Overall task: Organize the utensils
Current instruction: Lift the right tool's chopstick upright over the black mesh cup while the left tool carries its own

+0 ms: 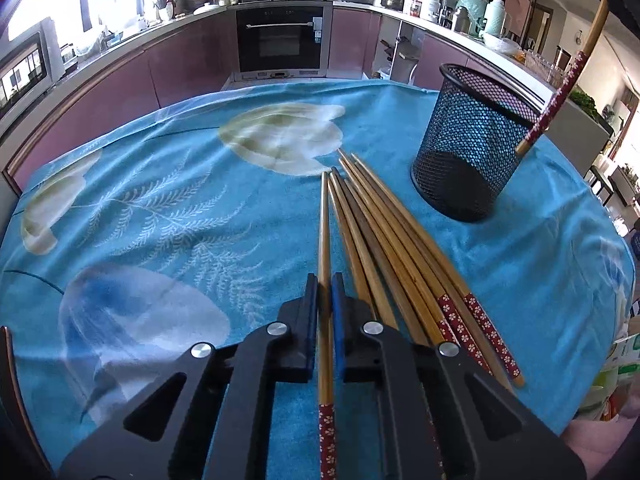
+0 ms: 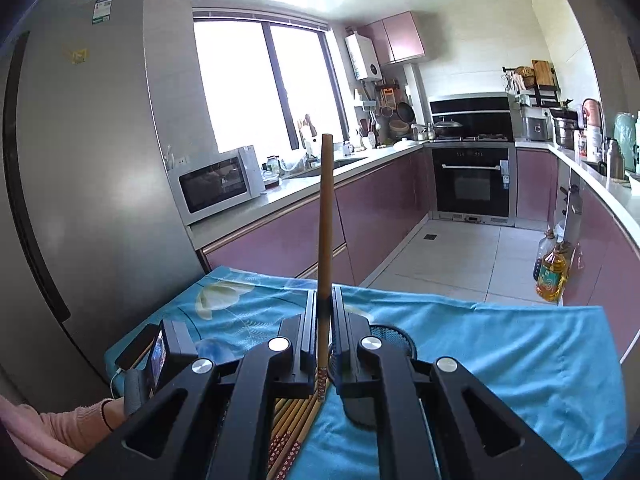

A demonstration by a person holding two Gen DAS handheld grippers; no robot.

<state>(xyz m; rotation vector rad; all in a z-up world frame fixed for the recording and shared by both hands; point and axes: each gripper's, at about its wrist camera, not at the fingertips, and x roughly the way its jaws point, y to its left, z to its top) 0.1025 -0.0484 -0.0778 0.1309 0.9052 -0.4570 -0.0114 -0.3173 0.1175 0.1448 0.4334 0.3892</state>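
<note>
Nearest in the left wrist view, the left gripper [image 1: 325,280] has its jaws clamped on one chopstick [image 1: 325,240], the leftmost of a bundle of chopsticks [image 1: 384,240] lying side by side on the blue cloth [image 1: 160,208]. In the right wrist view, the right gripper [image 2: 325,300] is clamped on another chopstick [image 2: 325,208], held up in the air with its plain end pointing away; the left view shows this same stick [image 1: 560,100] hanging just beside the rim of the mesh cup [image 1: 476,140].

The cup looks empty: its dark bottom shows through the mesh with nothing standing in it. So the sorting seems barely begun. Two sticks are gripped, none are stowed yet, and about seven more wait on the cloth.

The cloth is bright blue with pale flowers and ferns, a little rumpled, spread over a table. Beyond it runs a kitchen with pink cabinets [image 2: 380,208], a microwave [image 2: 218,182], a built-in oven [image 2: 472,184], a tall grey fridge [image 2: 100,160] and a bright window [image 2: 264,84].
</note>
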